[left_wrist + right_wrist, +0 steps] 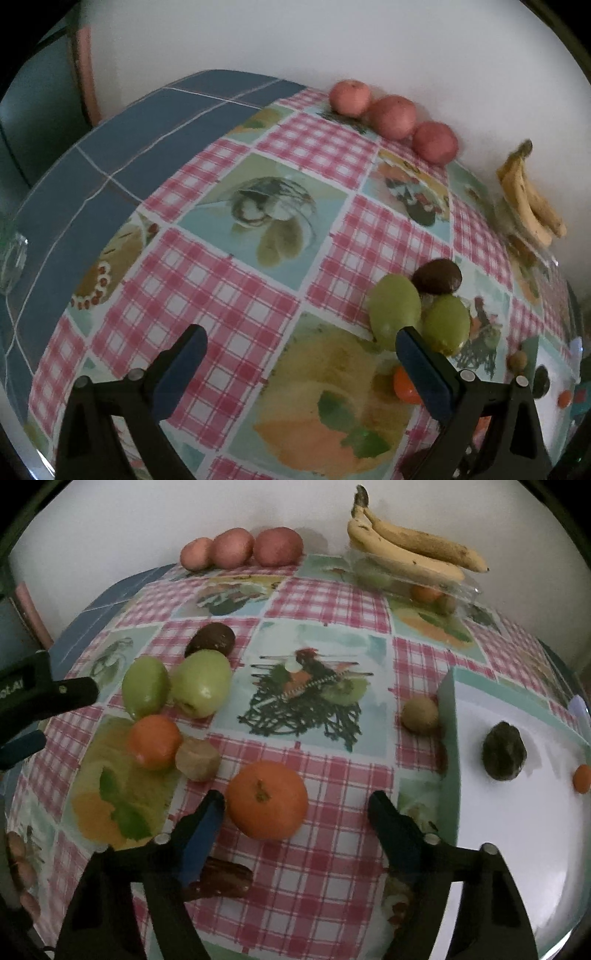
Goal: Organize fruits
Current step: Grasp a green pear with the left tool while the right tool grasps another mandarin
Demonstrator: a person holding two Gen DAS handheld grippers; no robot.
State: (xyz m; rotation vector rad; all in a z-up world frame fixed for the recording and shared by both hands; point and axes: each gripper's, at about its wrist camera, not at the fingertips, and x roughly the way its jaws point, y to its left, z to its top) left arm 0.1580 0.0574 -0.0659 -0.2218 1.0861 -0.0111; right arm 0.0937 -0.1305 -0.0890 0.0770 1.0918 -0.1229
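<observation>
In the left wrist view the left gripper (301,347) stands open over the tablecloth (207,280), two green apples (395,310) at its two o'clock. In the right wrist view the right gripper (297,806) is open around an orange (266,799), untouched; a white tray (517,830) lies at three o'clock.

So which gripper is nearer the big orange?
Right. The right gripper has the big orange between its open fingers, while the left gripper sits farther away, by the green apples.

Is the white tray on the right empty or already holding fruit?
Holding fruit. In the right wrist view the white tray carries a dark fruit and a small orange one at its far edge.
</observation>
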